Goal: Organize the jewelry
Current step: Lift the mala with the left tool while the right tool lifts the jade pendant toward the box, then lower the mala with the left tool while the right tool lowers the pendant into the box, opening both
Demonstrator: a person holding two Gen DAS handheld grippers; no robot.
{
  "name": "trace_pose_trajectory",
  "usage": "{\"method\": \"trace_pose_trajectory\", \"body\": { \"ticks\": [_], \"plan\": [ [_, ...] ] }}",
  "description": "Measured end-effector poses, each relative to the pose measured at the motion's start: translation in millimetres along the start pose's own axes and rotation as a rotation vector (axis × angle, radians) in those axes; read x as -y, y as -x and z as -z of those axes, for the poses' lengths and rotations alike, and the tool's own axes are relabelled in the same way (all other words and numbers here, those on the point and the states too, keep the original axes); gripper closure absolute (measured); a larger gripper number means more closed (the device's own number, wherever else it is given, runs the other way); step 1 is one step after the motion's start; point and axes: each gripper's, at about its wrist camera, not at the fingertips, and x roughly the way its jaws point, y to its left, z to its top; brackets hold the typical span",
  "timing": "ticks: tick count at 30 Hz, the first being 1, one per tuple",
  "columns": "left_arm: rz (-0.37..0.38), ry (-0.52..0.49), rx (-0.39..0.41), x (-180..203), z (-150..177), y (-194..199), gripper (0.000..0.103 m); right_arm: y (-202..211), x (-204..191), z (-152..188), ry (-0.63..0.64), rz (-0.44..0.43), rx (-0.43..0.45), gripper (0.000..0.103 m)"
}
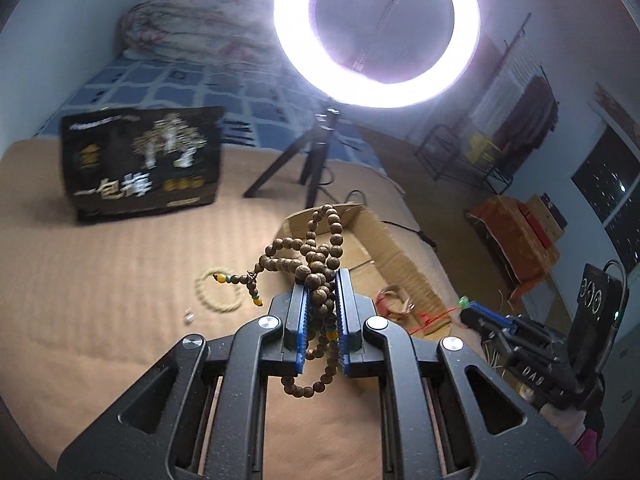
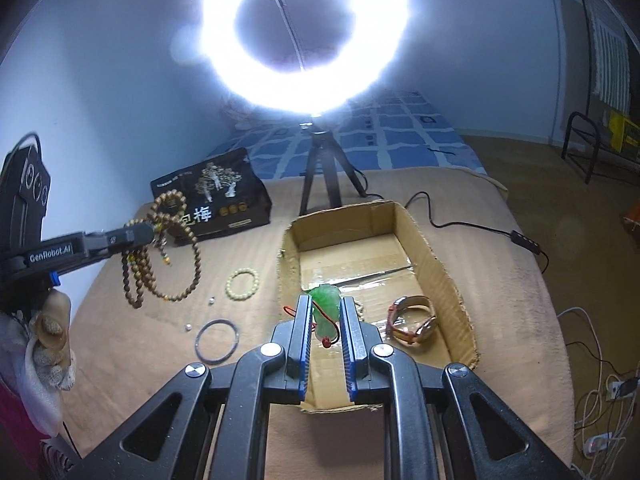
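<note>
My left gripper [image 1: 322, 282] is shut on a long string of brown wooden beads [image 1: 320, 248], which loops above and below the pads. In the right wrist view this left gripper [image 2: 147, 233] is held above the tan bed cover with the wooden beads [image 2: 176, 280] dangling from it. My right gripper [image 2: 326, 300] is shut on a green pendant [image 2: 325, 300] with a red cord, held over the near part of an open cardboard box [image 2: 440, 268]. A brown-strap watch [image 2: 414, 320] lies inside the box. A cream bead bracelet [image 2: 242, 284] and a thin silver bangle [image 2: 216, 340] lie left of the box.
A ring light on a black tripod [image 2: 320, 172] stands behind the box, its cable [image 2: 480, 226] trailing right. A black printed bag [image 2: 216, 200] stands at the back left. Two tiny silver pieces [image 2: 211, 301] lie near the bangle. A person's hand [image 2: 48, 336] holds the left gripper.
</note>
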Motion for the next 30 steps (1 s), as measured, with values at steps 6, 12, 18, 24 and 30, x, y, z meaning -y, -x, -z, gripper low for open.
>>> {"method": "trace_pose_trajectory", "body": {
  "ticks": [6, 12, 18, 24, 30],
  "plan": [
    [0.035, -0.031, -0.017, 25.6, -13.7, -37.1, 0.093, -12.2, 12.3, -2.7, -0.013, 0.005, -0.015, 0.091],
    [0.049, -0.043, -0.042, 38.1, -20.9, -74.4, 0.093, -24.0, 20.9, -5.0, -0.023, 0.007, -0.028, 0.091],
    [0.04, -0.039, -0.065, 36.2, -22.7, -104.1, 0.093, -39.3, 29.7, -1.3, -0.037, 0.01, -0.056, 0.091],
    [-0.006, -0.037, -0.086, 27.8, -22.8, -128.5, 0.093, -51.4, 34.9, 2.1, -0.045, 0.015, -0.079, 0.091],
    [-0.031, -0.041, -0.103, 21.7, -22.0, -145.2, 0.093, -61.9, 37.8, 5.1, -0.044, 0.013, -0.104, 0.091]
  ]
}}
